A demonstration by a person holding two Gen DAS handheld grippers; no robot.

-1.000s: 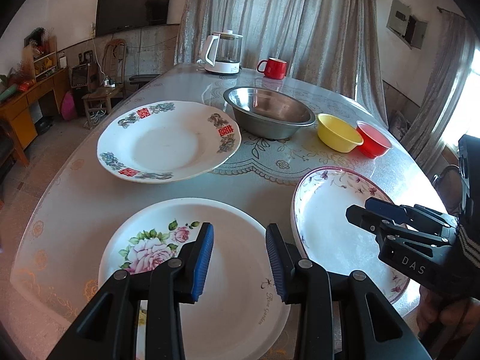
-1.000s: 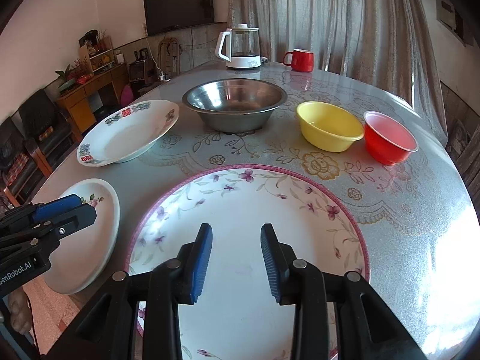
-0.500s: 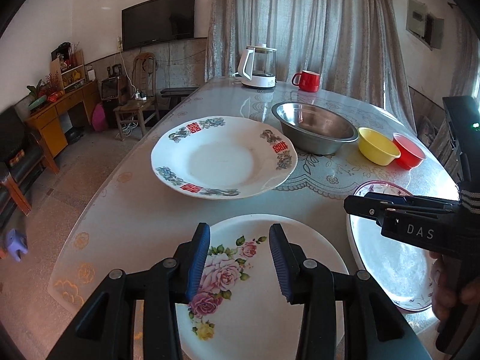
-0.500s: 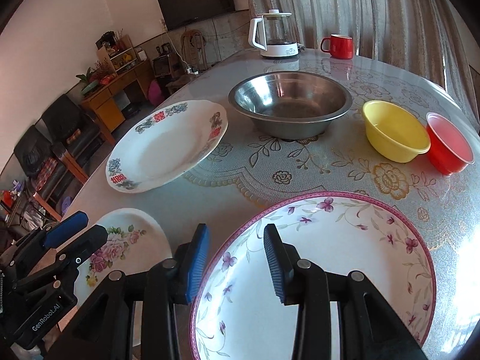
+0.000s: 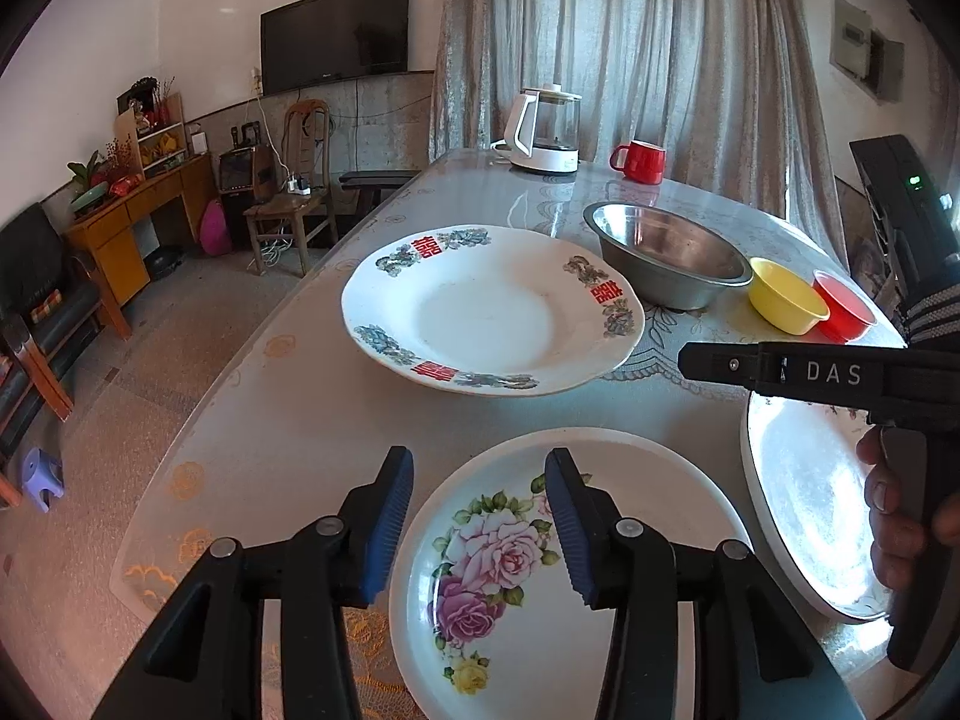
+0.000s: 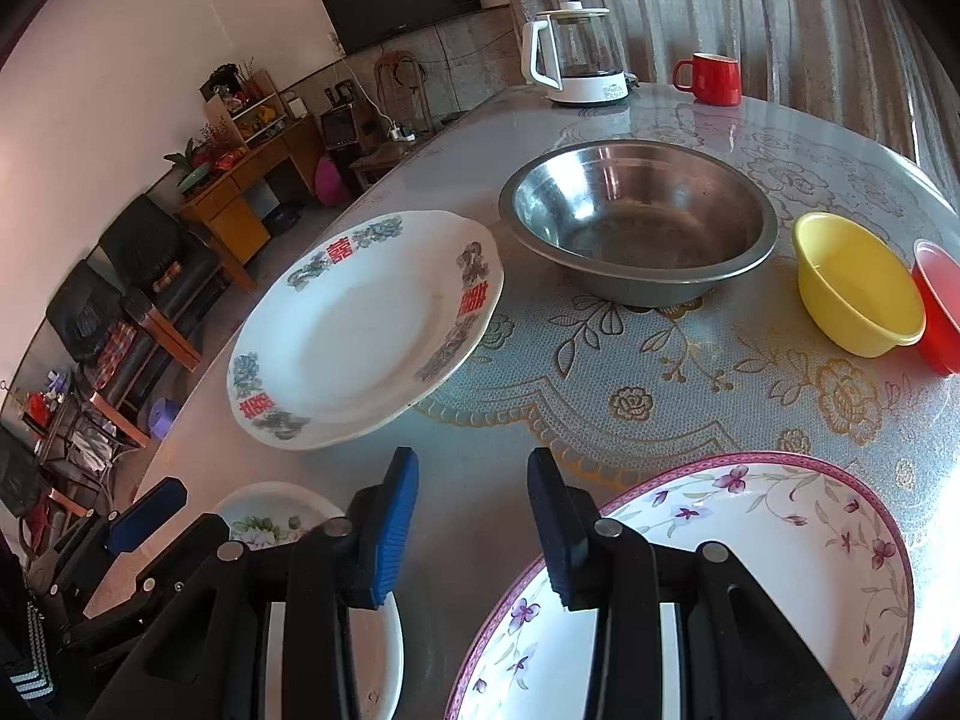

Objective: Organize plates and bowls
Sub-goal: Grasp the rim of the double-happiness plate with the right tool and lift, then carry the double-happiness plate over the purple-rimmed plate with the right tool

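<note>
A white rose-printed plate (image 5: 540,570) lies at the table's near edge. My left gripper (image 5: 480,516) hovers over its far left rim, its jaws opening, with no pad touching it. To the right lies a purple-flowered plate (image 6: 750,570). My right gripper (image 6: 474,516) is open over bare table just left of that plate's rim, with nothing between its pads. Farther back rests a large white plate with red characters (image 5: 492,312). Behind it stand a steel bowl (image 6: 642,222), a yellow bowl (image 6: 858,282) and a red bowl (image 6: 942,306).
A glass kettle (image 5: 549,129) and a red mug (image 5: 642,162) stand at the table's far end. The table's left edge (image 5: 240,372) drops to the floor, where a wooden chair (image 5: 288,216) stands. A person's hand (image 5: 894,510) holds the right gripper.
Both views have swung left. The left jaws have widened and now stand over the rose plate's left rim. The right gripper has slid from over the purple-flowered plate to its left edge.
</note>
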